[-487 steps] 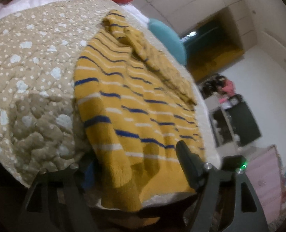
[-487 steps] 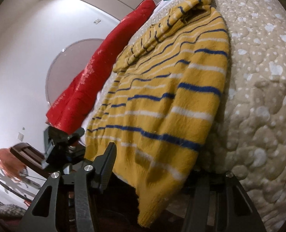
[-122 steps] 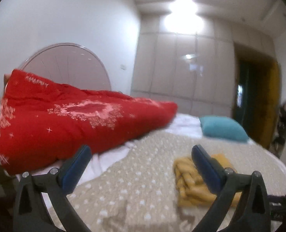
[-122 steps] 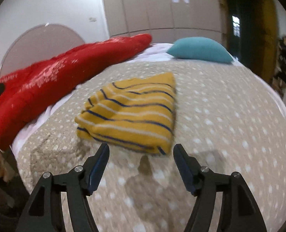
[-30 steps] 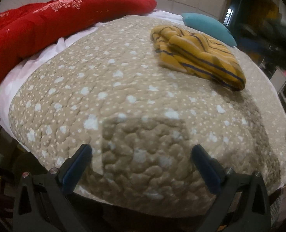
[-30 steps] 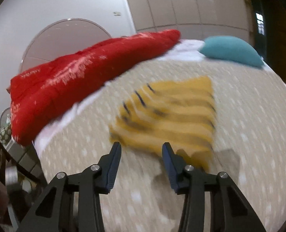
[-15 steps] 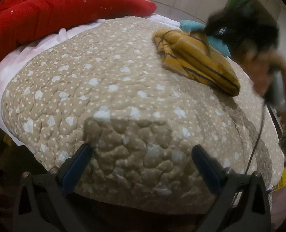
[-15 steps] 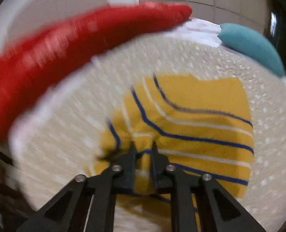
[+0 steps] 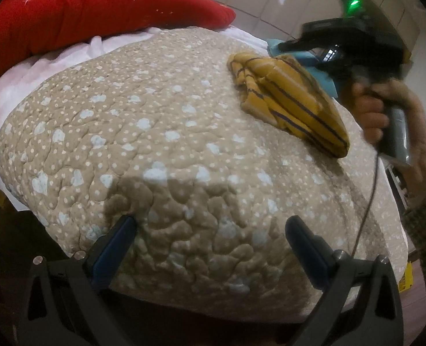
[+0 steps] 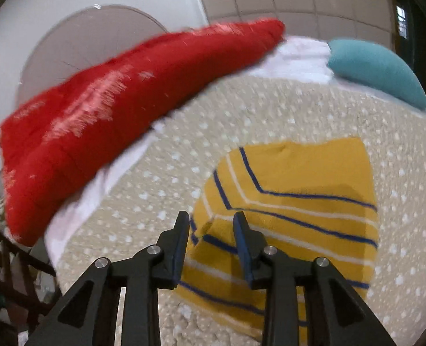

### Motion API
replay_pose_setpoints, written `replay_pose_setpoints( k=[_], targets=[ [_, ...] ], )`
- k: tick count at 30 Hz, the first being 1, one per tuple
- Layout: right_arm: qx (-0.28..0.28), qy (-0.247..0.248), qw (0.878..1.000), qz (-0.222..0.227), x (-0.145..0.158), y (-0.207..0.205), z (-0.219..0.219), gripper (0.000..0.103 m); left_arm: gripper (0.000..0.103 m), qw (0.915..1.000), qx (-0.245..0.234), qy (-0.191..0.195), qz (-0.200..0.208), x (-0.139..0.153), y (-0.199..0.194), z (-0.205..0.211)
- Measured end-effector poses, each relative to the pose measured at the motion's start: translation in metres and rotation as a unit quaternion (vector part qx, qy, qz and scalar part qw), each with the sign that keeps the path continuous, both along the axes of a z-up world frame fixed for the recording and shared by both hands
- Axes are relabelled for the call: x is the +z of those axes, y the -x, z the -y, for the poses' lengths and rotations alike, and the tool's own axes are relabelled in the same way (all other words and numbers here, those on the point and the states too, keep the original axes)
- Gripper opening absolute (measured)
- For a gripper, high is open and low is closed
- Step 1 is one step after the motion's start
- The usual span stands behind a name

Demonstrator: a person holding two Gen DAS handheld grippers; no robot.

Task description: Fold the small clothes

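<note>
Your folded sweater (image 10: 296, 201) lies on the quilt (image 9: 161, 150) covering the bed, toward its far right part as your left camera sees it. Behind the quilt, along the far left edge, the bolster (image 9: 92, 11) rests on a sheet (image 10: 299, 54). The pillow (image 10: 377, 69) sits beyond the sweater, at the far right. Your right gripper (image 10: 211, 222) hangs just over the sweater's near left corner; your left gripper (image 9: 210, 230) stays over the quilt's near edge, well apart from the sweater.

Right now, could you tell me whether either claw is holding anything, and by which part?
Nothing is held. The left claw stands open over the beige dotted quilt; the right claw is opening above the folded yellow striped knit sweater, its pads not pressing it.
</note>
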State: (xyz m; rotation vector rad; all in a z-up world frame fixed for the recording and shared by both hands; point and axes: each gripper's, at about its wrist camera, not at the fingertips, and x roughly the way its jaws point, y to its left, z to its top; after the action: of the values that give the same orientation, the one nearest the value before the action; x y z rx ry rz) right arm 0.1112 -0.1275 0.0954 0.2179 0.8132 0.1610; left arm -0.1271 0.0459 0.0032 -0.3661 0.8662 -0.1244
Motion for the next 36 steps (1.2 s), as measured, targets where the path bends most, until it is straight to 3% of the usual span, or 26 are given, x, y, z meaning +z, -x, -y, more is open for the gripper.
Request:
replay_pose_setpoints(
  k=[3,6,10,13,15,18,20,22,26,28,32,34,36],
  targets=[
    [0.031,-0.113,0.989,-0.087,-0.050,-0.021,-0.009,0.038,0.103,1.0000,-0.001,0.006,0.001,0.000,0.002,-0.001],
    [0.060,-0.166,0.979,-0.105,-0.074,-0.018,-0.019,0.041,0.103,0.9999,-0.002,0.012,0.003,0.000,0.001,-0.002],
    [0.079,-0.214,0.969,-0.095,-0.066,-0.010,-0.007,0.049,0.103,0.9999,0.000,0.014,0.004,0.000,0.001,-0.003],
    [0.093,-0.227,0.967,-0.066,-0.044,0.004,0.002,0.050,0.103,0.9999,-0.001,0.014,0.003,0.000,0.001,-0.003],
    [0.090,-0.220,0.971,-0.034,-0.024,0.018,0.008,0.050,0.103,0.9999,0.000,0.012,0.003,0.000,0.002,-0.003],
    [0.043,-0.161,0.986,-0.004,-0.010,0.033,0.017,0.050,0.103,1.0000,0.003,0.007,0.002,-0.001,0.000,-0.001],
    [0.032,-0.122,0.992,-0.014,-0.015,0.033,0.013,0.027,0.103,1.0000,0.003,0.002,0.002,-0.001,-0.001,0.001],
    [0.036,-0.092,0.994,-0.036,-0.029,0.028,0.000,0.025,0.103,1.0000,0.004,0.000,0.002,-0.002,-0.001,0.001],
    [0.060,-0.082,0.991,-0.085,-0.067,0.005,-0.033,0.027,0.103,1.0000,0.003,-0.007,0.002,-0.001,0.000,0.003],
    [0.059,-0.081,0.991,-0.087,-0.077,0.000,-0.040,0.028,0.103,1.0000,0.002,-0.008,0.002,-0.001,0.001,0.003],
    [0.073,-0.097,0.990,-0.069,-0.067,0.013,-0.035,0.039,0.103,0.9999,0.001,-0.010,-0.002,-0.001,0.000,0.003],
    [0.083,-0.115,0.989,-0.046,-0.050,0.031,-0.023,0.040,0.103,0.9999,0.001,-0.011,-0.003,0.000,-0.001,0.002],
    [0.069,-0.114,0.991,-0.012,-0.035,0.062,-0.007,0.048,0.103,0.9999,0.003,-0.015,-0.006,0.002,-0.001,0.002]
  ],
)
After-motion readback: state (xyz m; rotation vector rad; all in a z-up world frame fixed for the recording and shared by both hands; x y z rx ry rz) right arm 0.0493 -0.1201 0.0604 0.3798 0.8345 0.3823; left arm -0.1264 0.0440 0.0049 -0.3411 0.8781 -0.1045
